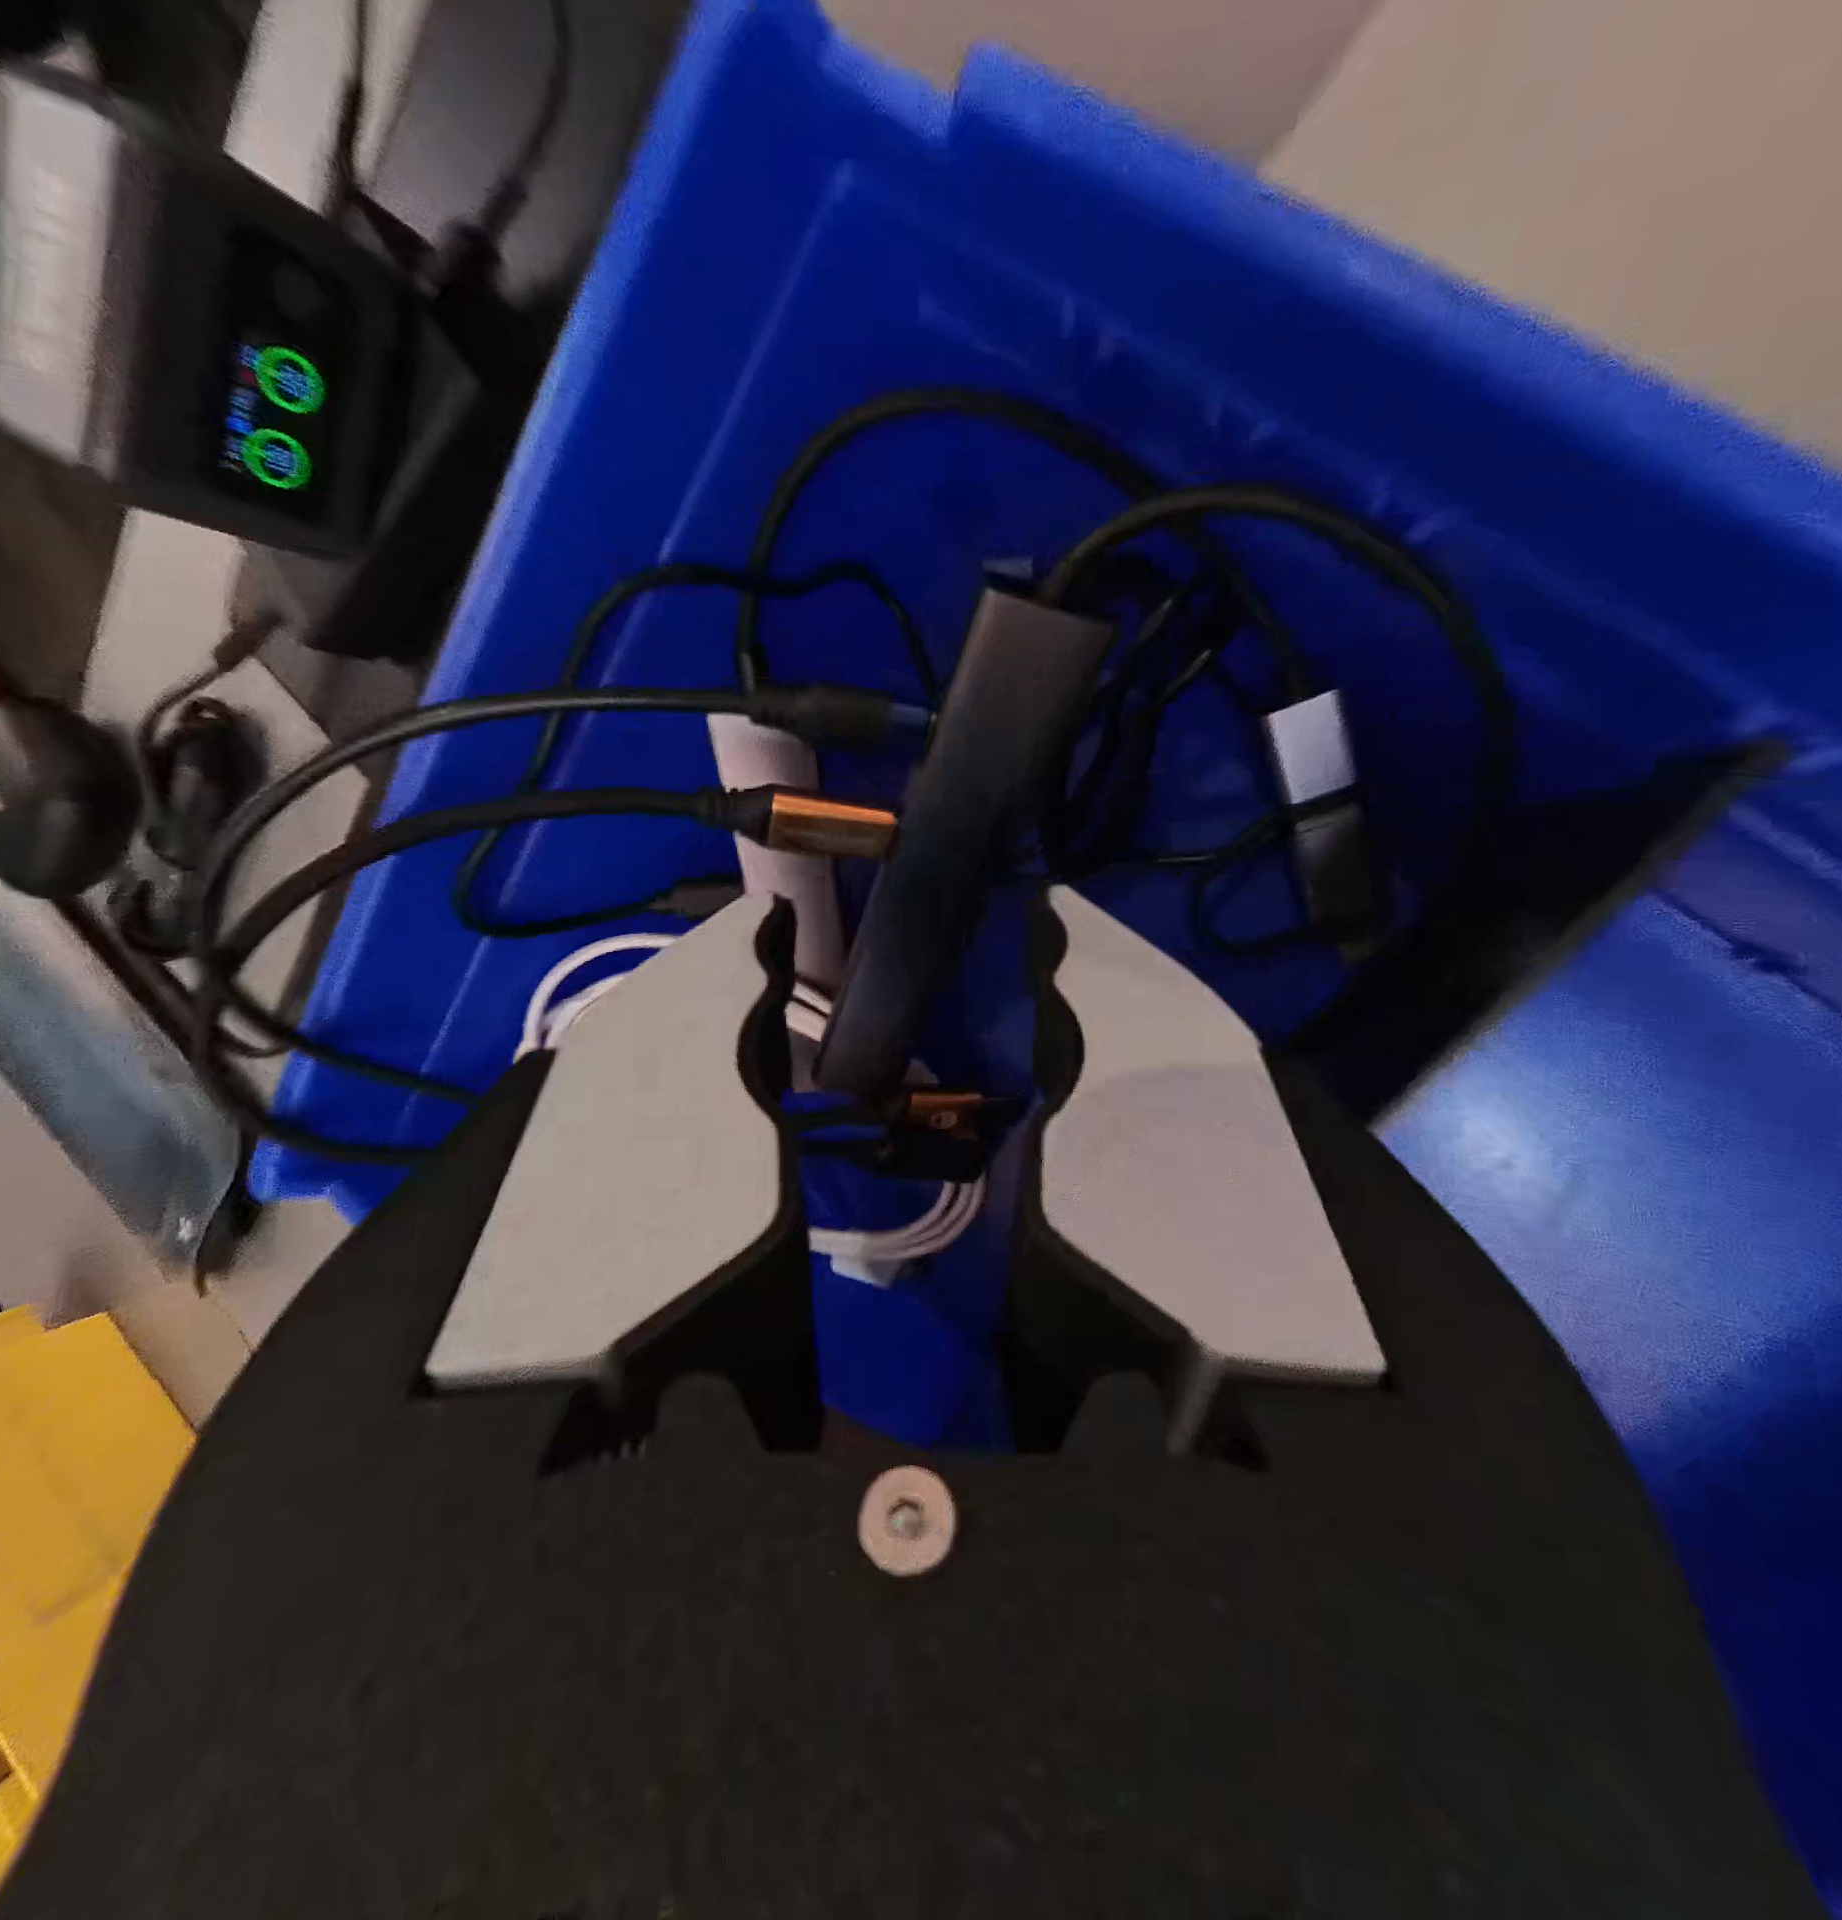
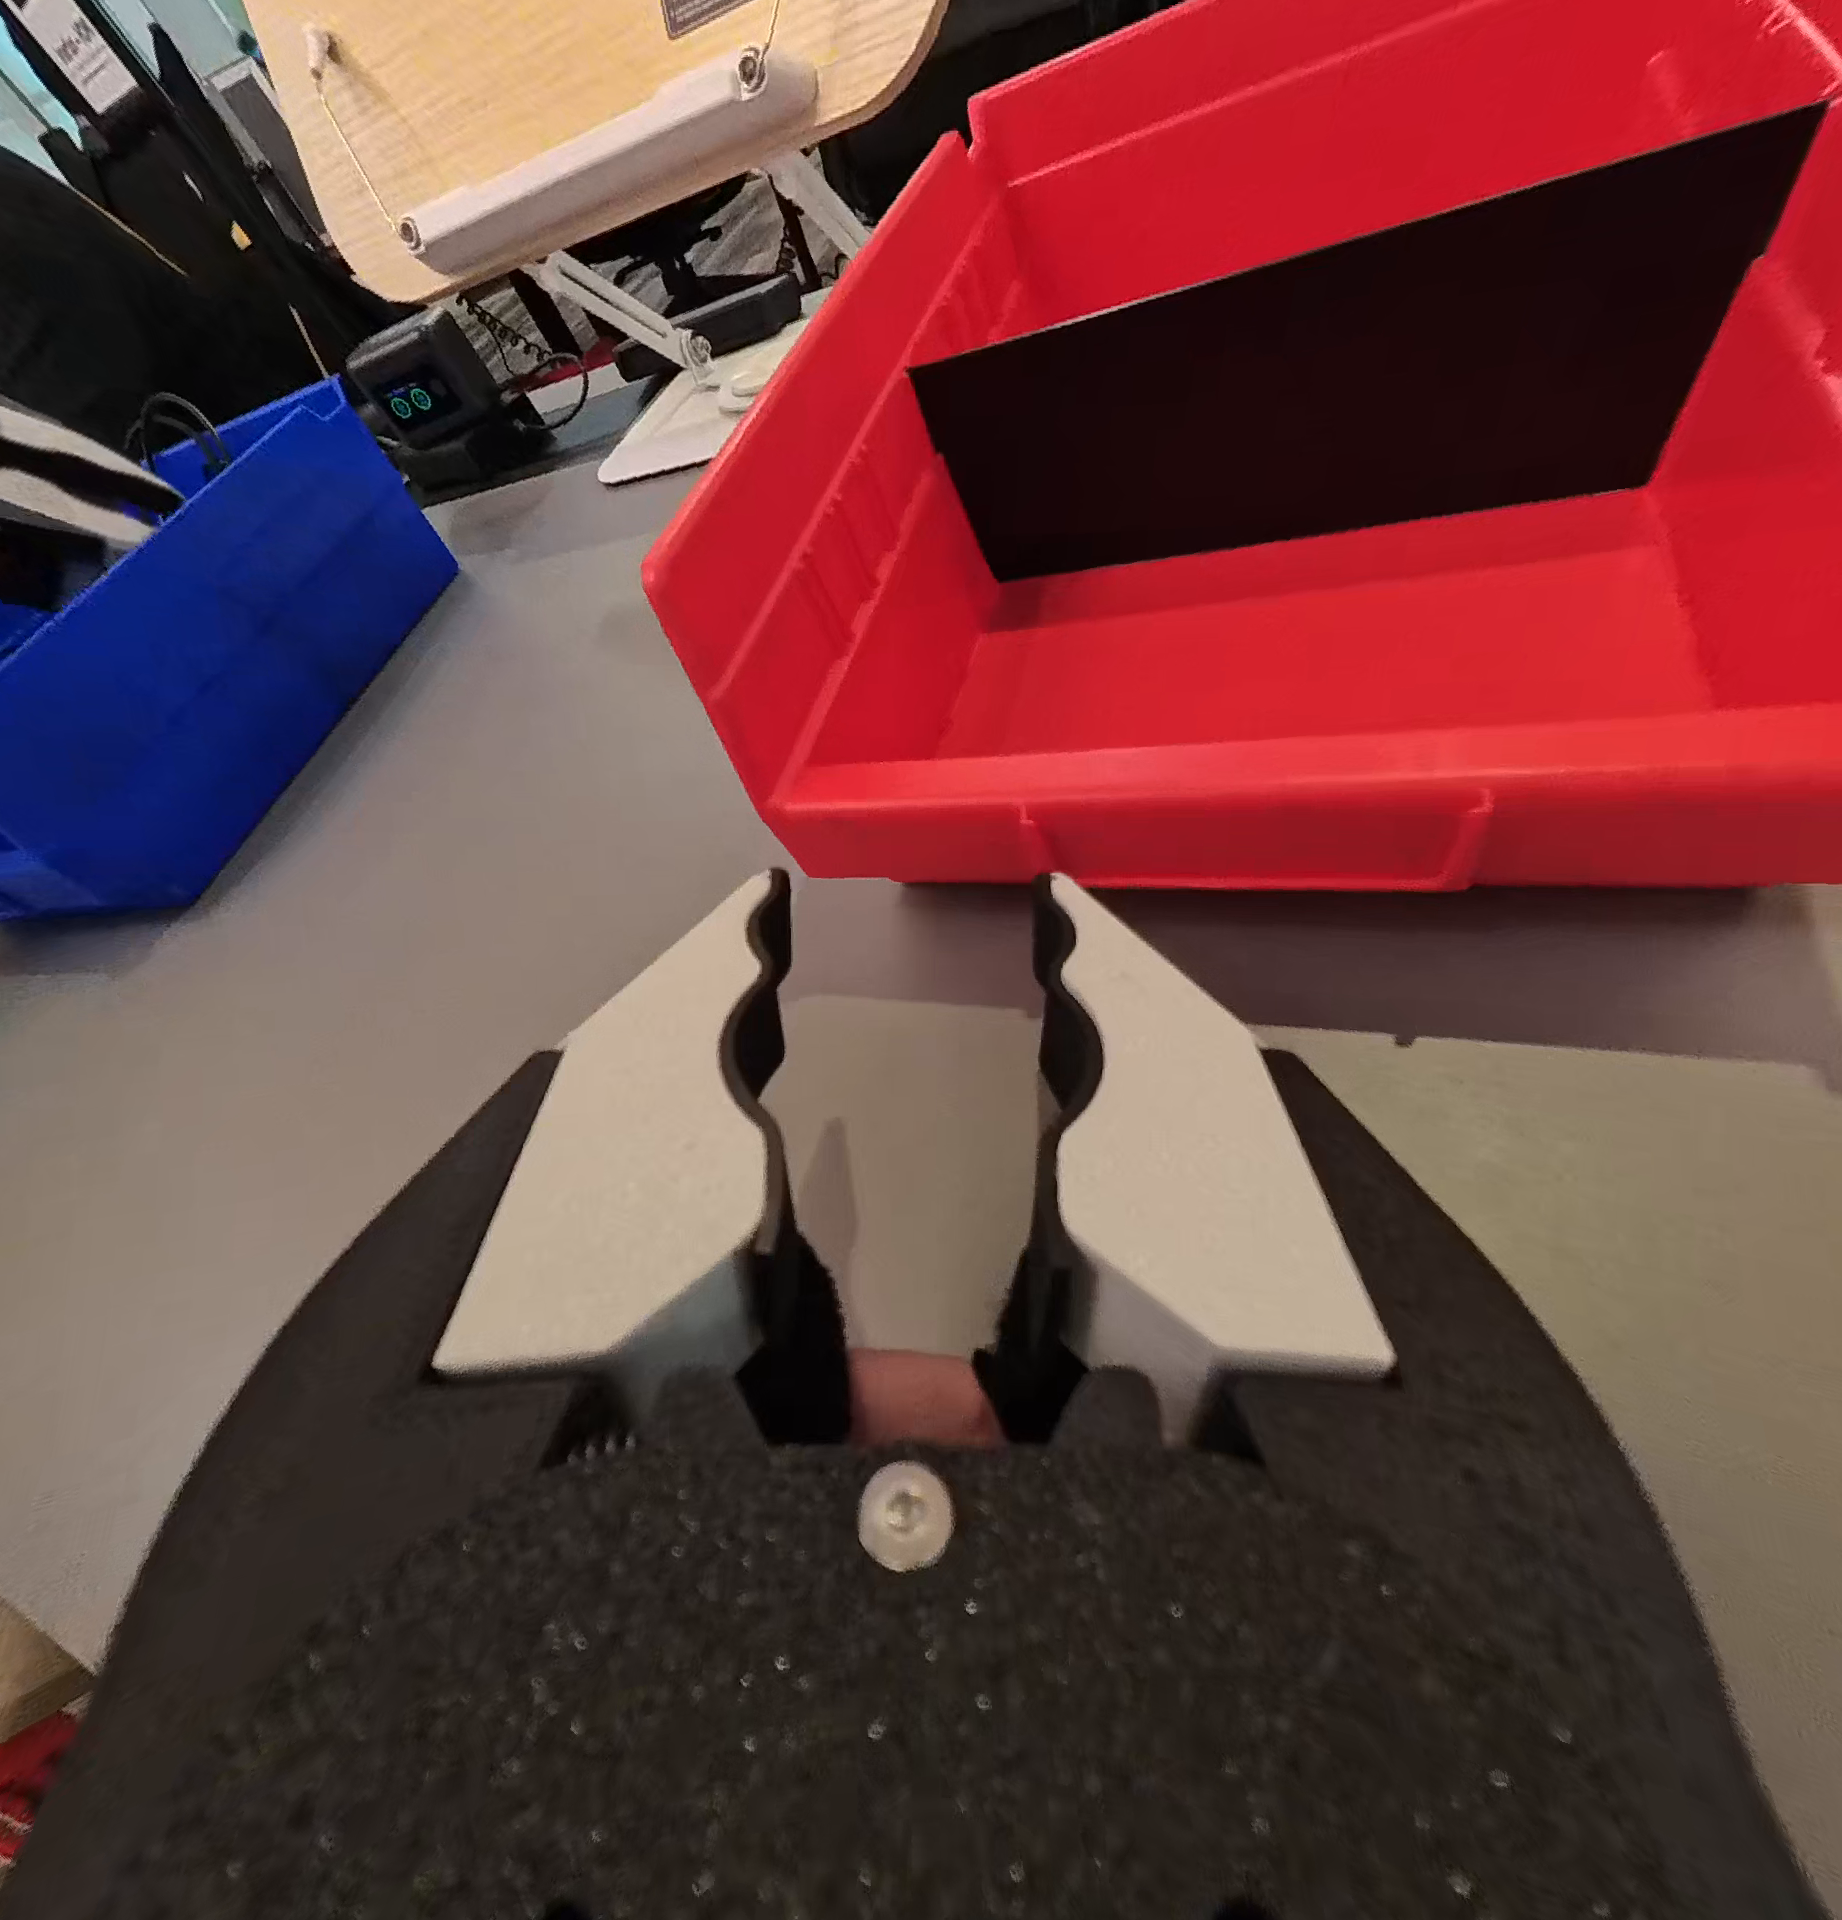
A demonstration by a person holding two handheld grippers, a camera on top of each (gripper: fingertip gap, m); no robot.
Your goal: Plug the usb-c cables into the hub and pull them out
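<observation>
Left wrist view: the left gripper (image 1: 909, 914) hangs over the blue bin (image 1: 1260, 436) with its jaws partly open. The hub (image 1: 964, 821), a dark slim bar, lies in the bin. Its near end sits in the gap between the fingertips; whether they touch it cannot be told. The hub's long axis runs away from the camera, leaning slightly right. Two plugs meet its left side, roughly square to that axis: a black plug (image 1: 823, 714) farther up and a gold plug (image 1: 829, 828) nearer. Their black cables arc off left over the bin wall. A silver adapter (image 1: 1312, 758) lies to the right of the hub. A white cable (image 1: 896, 1236) is coiled under the jaws, mostly hidden. The picture is blurred, so the ports cannot be made out.

Right wrist view: the right gripper (image 2: 912, 914) is partly open and holds nothing, above the grey table (image 2: 377, 987). A red bin (image 2: 1260, 810) with a black divider (image 2: 1364, 364) stands ahead. The blue bin (image 2: 221, 644) stands left, cut off by the frame edge.
</observation>
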